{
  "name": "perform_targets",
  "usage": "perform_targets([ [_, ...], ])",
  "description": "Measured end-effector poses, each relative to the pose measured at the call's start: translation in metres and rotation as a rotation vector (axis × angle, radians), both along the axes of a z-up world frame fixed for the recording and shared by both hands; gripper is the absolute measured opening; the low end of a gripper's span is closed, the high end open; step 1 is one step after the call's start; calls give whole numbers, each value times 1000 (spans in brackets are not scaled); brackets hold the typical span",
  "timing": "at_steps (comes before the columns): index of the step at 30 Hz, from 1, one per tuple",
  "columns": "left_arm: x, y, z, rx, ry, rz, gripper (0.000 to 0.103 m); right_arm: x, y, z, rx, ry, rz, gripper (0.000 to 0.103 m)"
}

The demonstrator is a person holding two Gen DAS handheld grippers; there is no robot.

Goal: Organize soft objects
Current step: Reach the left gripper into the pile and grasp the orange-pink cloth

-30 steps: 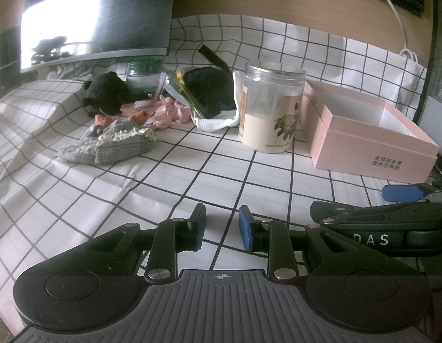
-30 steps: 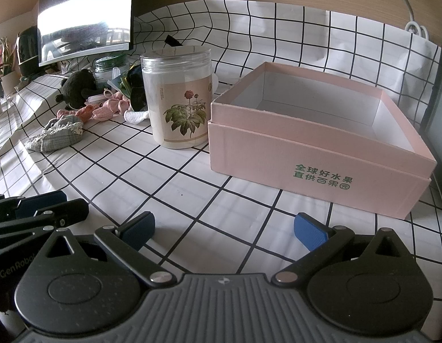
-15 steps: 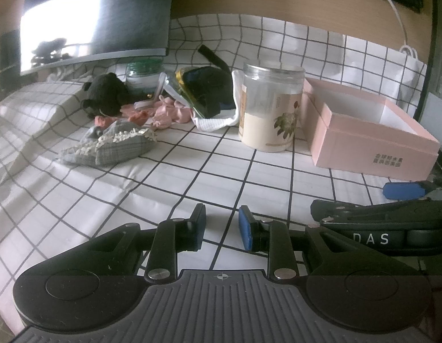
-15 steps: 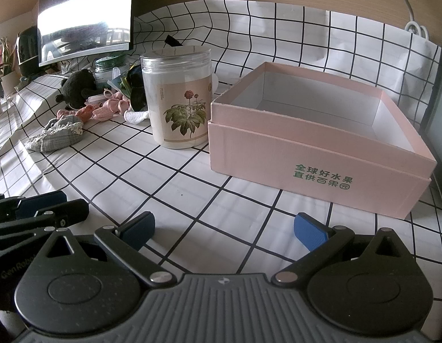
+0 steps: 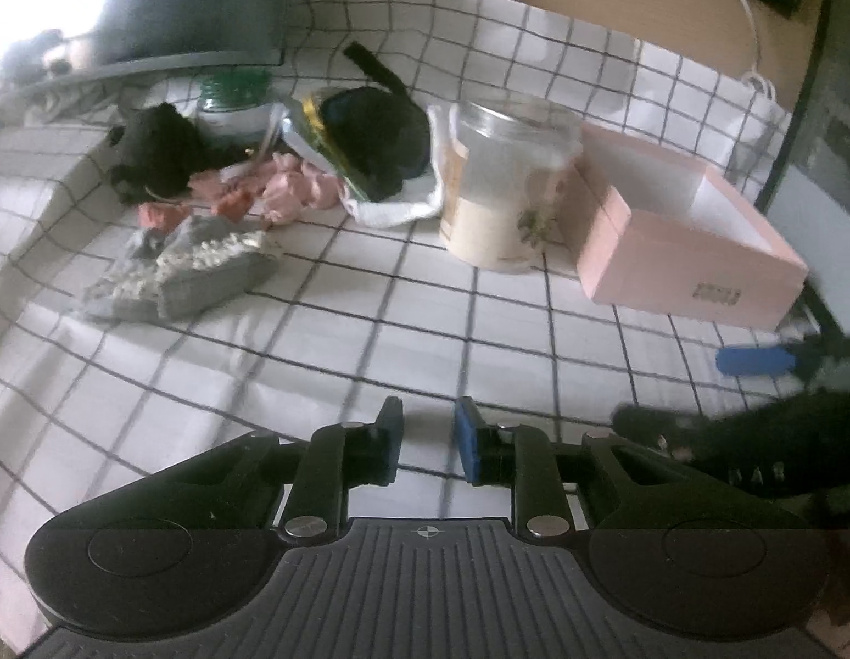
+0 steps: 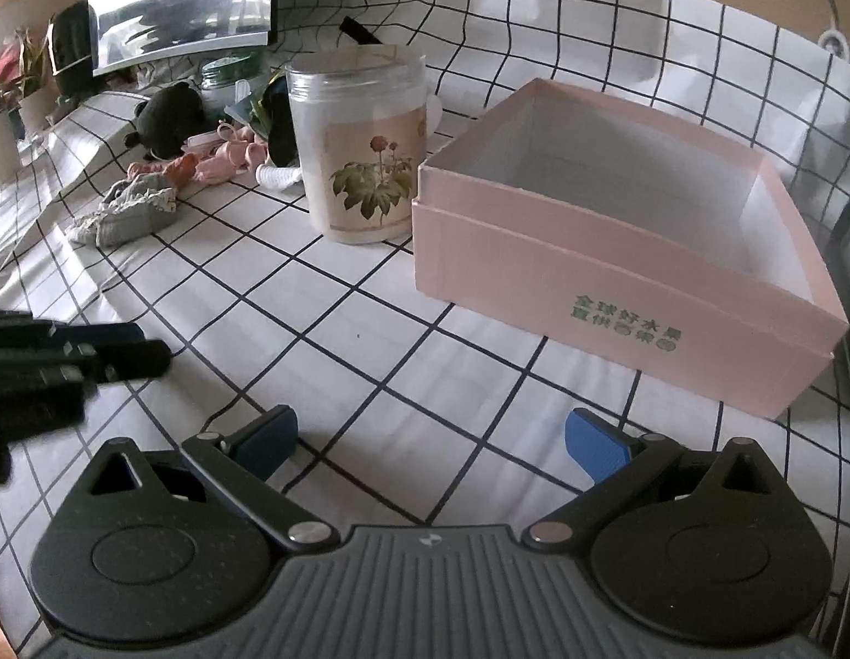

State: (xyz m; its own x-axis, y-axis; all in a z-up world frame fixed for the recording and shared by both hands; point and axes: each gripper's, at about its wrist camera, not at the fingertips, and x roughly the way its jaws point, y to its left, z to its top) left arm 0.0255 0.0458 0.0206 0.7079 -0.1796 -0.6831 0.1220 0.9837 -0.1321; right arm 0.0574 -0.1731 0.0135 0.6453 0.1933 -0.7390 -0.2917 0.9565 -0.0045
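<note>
A pile of soft things lies at the far left of the checked cloth: a grey frilled cloth [image 5: 189, 269] [image 6: 128, 211], pink pieces [image 5: 293, 192] [image 6: 227, 156], a black plush toy [image 5: 150, 154] [image 6: 169, 115] and a dark pouch on white fabric [image 5: 381, 148]. An open, empty pink box [image 5: 694, 252] [image 6: 617, 252] stands at the right. My left gripper [image 5: 428, 442] is empty with jaws a narrow gap apart, well short of the pile. My right gripper [image 6: 430, 442] is wide open and empty in front of the box; it also shows in the left wrist view [image 5: 754, 362].
A clear plastic jar with a flower label [image 5: 507, 186] [image 6: 364, 148] stands between the pile and the box. A green-lidded jar [image 5: 233, 104] and a monitor [image 6: 178, 0] sit behind the pile. A white cable [image 5: 754, 55] hangs on the back wall.
My left gripper has lifted and tipped forward, so the pile and box sit lower in its view, with blur. My right gripper has risen slightly. Both jaws keep their width.
</note>
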Motion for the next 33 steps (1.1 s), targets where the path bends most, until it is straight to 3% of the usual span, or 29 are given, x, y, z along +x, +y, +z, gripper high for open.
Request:
perform_targets([
  [5,21,62,28,-53,-57,85,25,1,8,3,-13,41,28,103],
  [10,66,127,44,-65,-38,118,25,8,25,9,-45,101,2,101],
  [12,86,142,43,-96,4,124,25,7,36,16,-63,75,-30,99],
  [16,111,141,33,-105,33,117,25,4,61,37,-55,10,-88,99],
  [20,116,118,16,34,67,10,25,6,84,54,-64,-31,-117,99],
  [22,116,109,6,64,110,-41,27,7,93,59,-75,-42,-115,99],
  [24,115,103,4,101,88,-82,28,5,98,62,-91,-53,-107,99],
  [28,120,115,4,16,107,-110,27,1,104,64,-107,-64,-89,99],
  [30,113,124,10,-20,68,-91,26,2,104,65,-98,-66,-83,99],
  [33,99,133,19,26,-57,3,27,5,104,67,-74,-73,-69,99],
])
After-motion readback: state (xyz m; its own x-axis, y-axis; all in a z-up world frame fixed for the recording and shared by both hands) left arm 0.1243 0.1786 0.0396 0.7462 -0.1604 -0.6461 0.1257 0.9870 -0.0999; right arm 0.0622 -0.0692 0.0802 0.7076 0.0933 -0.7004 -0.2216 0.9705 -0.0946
